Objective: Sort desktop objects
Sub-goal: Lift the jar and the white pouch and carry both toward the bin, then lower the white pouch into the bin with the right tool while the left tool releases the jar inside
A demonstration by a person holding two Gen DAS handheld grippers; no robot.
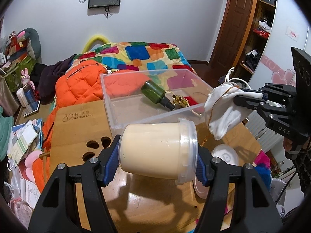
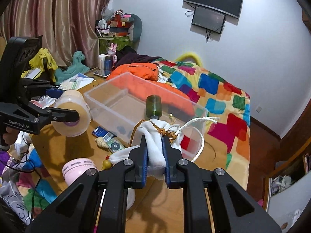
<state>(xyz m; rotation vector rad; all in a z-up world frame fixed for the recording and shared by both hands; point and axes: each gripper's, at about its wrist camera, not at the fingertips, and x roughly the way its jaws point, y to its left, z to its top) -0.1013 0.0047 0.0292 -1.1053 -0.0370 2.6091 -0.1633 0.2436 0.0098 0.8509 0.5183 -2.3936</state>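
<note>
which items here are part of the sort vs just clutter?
In play:
- cream-filled tub, shut in left gripper
- white drawstring pouch, shut in right gripper
- clear plastic bin
- green bottle and gold bow in the bin
- pink jar on the desk

Lying about:
- orange jacket
- patchwork quilt
- wall monitors

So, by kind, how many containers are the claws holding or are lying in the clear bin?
Tub, in left claw: 1
Pouch, in right claw: 1
Bottle, in bin: 1
Total: 3
</note>
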